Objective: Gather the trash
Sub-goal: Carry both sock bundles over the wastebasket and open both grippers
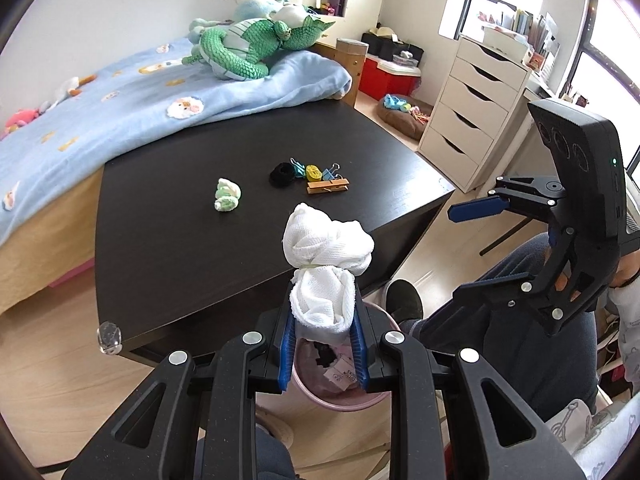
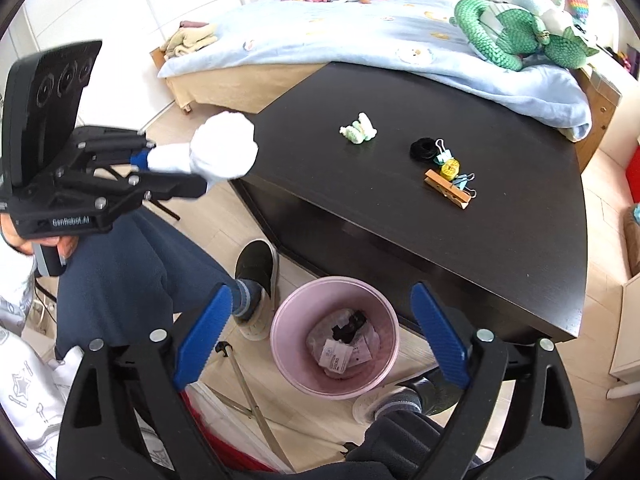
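Left gripper (image 1: 323, 344) clutched a white cloth bundle (image 1: 326, 264) above the pink bin (image 2: 335, 338).
Right gripper (image 2: 324, 332) hung released, jaws spread wide directly over that bin, nothing between them.

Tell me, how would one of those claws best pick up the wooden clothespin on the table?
Come from above with the open right gripper and pinch the clothespin across its narrow width, near the middle. It lies flat and is long and thin, so its long sides give the pads parallel faces. Binder clips touch one side, so they may get nudged.
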`<action>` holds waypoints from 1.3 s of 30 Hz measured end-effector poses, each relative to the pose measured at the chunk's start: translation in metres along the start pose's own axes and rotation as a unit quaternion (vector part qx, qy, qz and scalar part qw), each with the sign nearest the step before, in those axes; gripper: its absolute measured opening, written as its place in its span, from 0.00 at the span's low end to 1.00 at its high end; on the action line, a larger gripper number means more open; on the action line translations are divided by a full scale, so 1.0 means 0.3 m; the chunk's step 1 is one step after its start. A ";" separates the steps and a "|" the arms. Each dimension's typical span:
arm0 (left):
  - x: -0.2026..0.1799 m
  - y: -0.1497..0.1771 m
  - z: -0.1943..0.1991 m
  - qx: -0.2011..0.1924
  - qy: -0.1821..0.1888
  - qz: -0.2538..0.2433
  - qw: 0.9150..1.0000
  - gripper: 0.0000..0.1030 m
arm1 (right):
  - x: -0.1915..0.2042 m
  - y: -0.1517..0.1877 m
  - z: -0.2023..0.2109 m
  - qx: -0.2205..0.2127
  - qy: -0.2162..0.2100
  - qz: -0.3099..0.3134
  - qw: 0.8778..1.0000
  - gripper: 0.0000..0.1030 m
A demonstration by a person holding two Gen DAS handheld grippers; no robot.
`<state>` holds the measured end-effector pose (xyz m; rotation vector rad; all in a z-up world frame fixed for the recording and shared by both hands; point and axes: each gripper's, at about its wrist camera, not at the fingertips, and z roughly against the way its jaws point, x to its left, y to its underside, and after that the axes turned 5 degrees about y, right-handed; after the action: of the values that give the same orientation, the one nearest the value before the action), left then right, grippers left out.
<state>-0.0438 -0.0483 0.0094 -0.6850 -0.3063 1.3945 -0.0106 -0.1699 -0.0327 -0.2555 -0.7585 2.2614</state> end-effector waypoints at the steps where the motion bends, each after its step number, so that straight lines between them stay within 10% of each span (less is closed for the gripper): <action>1: -0.005 0.000 -0.004 0.002 0.001 -0.002 1.000 0.23 | -0.008 0.000 0.004 -0.003 -0.001 -0.009 1.000 0.94; 33: -0.140 0.025 -0.104 0.039 0.039 -0.041 0.998 0.24 | -0.137 0.018 0.122 -0.044 0.088 -0.096 0.990 0.96; 36: -0.143 0.028 -0.120 0.044 0.050 -0.044 0.997 0.35 | -0.136 0.017 0.121 -0.043 0.087 -0.095 0.991 0.96; 39: -0.137 0.034 -0.133 0.038 0.053 -0.035 0.997 0.69 | -0.133 0.016 0.117 -0.044 0.087 -0.096 0.991 0.96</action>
<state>-0.0360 -0.0981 -0.0197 -0.6766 -0.1896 1.2925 0.0016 -0.2161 -0.0087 -0.3979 -0.7574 1.9996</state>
